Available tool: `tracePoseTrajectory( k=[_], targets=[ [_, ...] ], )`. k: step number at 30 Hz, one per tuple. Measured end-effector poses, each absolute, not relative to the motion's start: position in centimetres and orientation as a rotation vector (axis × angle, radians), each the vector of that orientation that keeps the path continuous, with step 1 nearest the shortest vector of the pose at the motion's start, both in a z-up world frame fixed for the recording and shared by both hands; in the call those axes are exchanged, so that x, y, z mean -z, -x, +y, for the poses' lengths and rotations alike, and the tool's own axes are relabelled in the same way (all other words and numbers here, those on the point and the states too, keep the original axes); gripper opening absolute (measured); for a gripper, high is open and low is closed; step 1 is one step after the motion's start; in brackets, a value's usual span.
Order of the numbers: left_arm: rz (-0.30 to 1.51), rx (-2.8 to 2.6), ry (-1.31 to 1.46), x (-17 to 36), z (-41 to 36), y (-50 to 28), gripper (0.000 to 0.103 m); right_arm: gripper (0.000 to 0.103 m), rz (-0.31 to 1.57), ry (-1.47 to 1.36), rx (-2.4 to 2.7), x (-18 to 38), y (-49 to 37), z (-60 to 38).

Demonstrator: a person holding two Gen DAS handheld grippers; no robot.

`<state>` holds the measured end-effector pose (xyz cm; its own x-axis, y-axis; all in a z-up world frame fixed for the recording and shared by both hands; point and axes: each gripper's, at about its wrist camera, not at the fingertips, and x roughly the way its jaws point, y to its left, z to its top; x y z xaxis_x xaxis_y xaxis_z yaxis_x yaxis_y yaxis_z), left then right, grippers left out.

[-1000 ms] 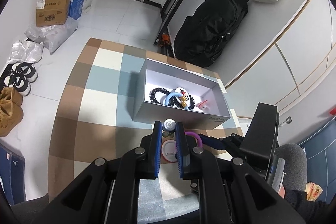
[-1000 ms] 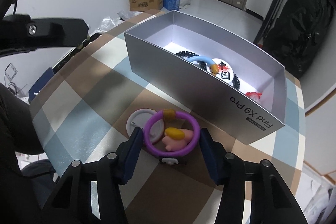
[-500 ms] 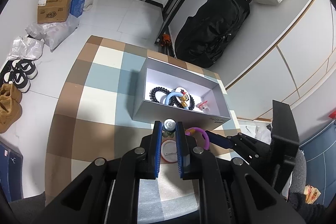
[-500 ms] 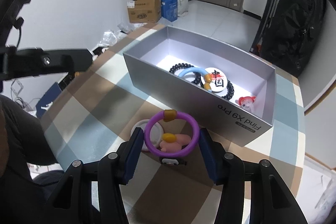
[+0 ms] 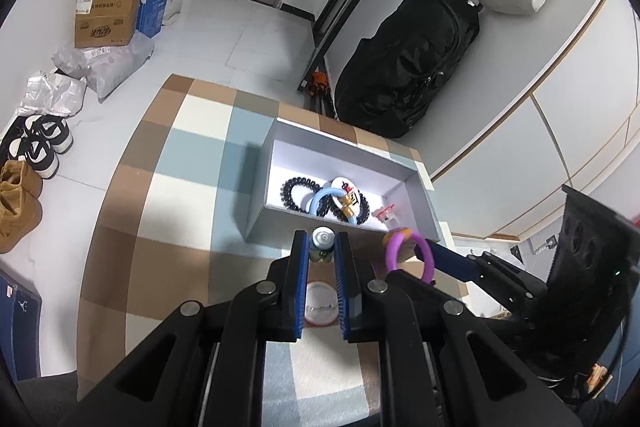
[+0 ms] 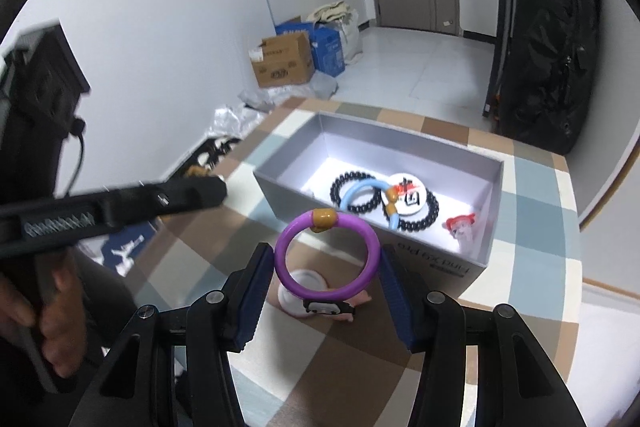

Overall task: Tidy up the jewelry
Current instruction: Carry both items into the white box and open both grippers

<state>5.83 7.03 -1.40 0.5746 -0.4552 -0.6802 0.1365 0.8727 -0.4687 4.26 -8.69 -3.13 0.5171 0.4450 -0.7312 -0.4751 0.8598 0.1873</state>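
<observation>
Where blue ribbed pads clamp: glossy purple ring [image 6: 327,259].

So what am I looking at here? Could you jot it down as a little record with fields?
Setting: checked tablecloth
Container: open grey box
Inside box: black bead bracelets, blue bangle, round badge, small red-and-white trinket
Right gripper: clamped on purple bangle, held clear of the cloth
Left gripper: closed on small white-topped trinket
Left on cloth: white badge, pink piece

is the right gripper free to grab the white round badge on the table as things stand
Probably not yet. The right gripper is shut on the purple bangle, which fills the gap between its fingers. The white round badge lies uncovered just below it on the checked tablecloth, so only the load blocks it.
</observation>
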Motion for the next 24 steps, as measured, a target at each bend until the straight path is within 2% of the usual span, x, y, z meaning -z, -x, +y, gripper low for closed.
tracePoseTrajectory(
  k=[14, 24],
  targets=[
    [0.858, 0.405, 0.409, -0.2, 4.0, -8.4, 0.008, 0.053, 0.819, -0.078, -0.542, 0.8, -6.1, -11.1],
    [0.905, 0.396, 0.426, 1.0, 2.8, -11.3, 0.008, 0.053, 0.823, -0.179, -0.524, 0.6, -8.9, -13.3]
  ],
)
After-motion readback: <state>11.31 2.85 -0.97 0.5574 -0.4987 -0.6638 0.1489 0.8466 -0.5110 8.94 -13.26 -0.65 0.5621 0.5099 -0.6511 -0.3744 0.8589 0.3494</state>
